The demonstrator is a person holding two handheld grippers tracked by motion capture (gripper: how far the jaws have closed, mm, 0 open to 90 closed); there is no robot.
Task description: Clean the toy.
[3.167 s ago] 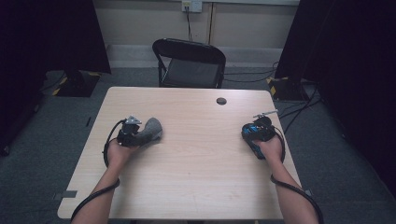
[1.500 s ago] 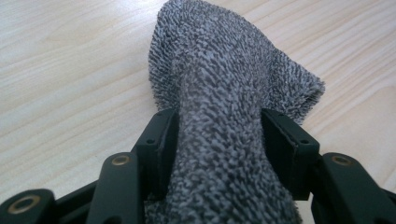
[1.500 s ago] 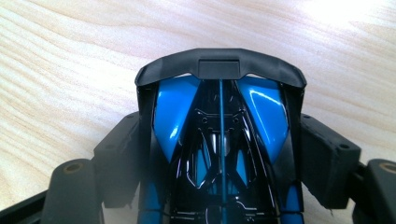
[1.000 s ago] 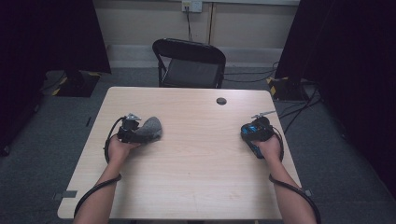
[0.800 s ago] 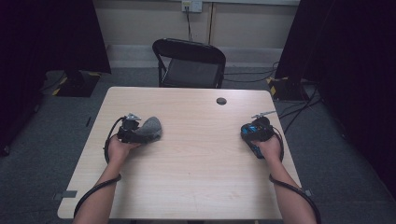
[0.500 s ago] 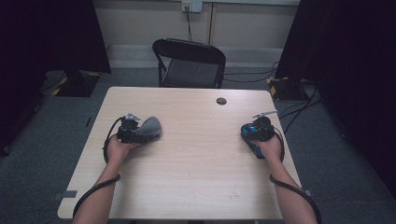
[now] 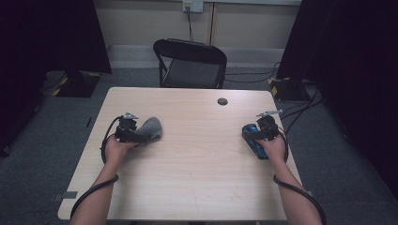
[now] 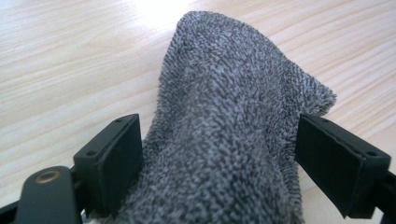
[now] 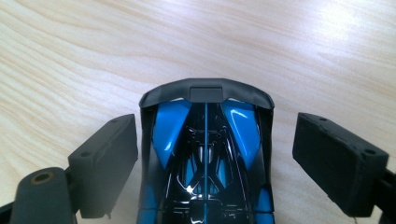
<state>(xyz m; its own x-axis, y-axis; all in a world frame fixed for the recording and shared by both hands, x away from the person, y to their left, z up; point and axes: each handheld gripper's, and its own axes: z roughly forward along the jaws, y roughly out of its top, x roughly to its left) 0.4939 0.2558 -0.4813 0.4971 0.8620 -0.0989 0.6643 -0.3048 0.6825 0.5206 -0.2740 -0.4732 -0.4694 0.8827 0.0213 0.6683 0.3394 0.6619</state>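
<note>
Between your left gripper's (image 8: 219,154) jaws sits the grey cloth (image 8: 233,116), bunched up and rising in a soft hump straight ahead of the tool. Those jaws have just been opening: the pad on the left of that gripper's view brushes the fabric's edge, the other one stands off with a sliver of table (image 8: 70,70) showing beside it, so you're no longer squeezing. From the high view your left gripper (image 7: 127,131) lies low on the wood with the cloth (image 7: 150,128) spilling out just beyond its tip, toward the middle of the table (image 7: 197,187).

Over on the other side, your right gripper (image 9: 217,154) has the blue and black toy car (image 9: 205,158) lined up dead centre between its jaws, the dark spoiler end pointing away from the tool. These jaws have just been opening as well; pale wood shows on either side of the car, wider by the pad on the right, so nothing is clamped. The car rests on the tabletop, not lifted. In the high view your right gripper (image 7: 264,133) and the car (image 7: 253,138) sit well apart from the cloth. Ahead of that tool, near the far edge, is a small dark round cap (image 7: 222,101), and a black folding chair (image 7: 190,63) stands behind the table.
</note>
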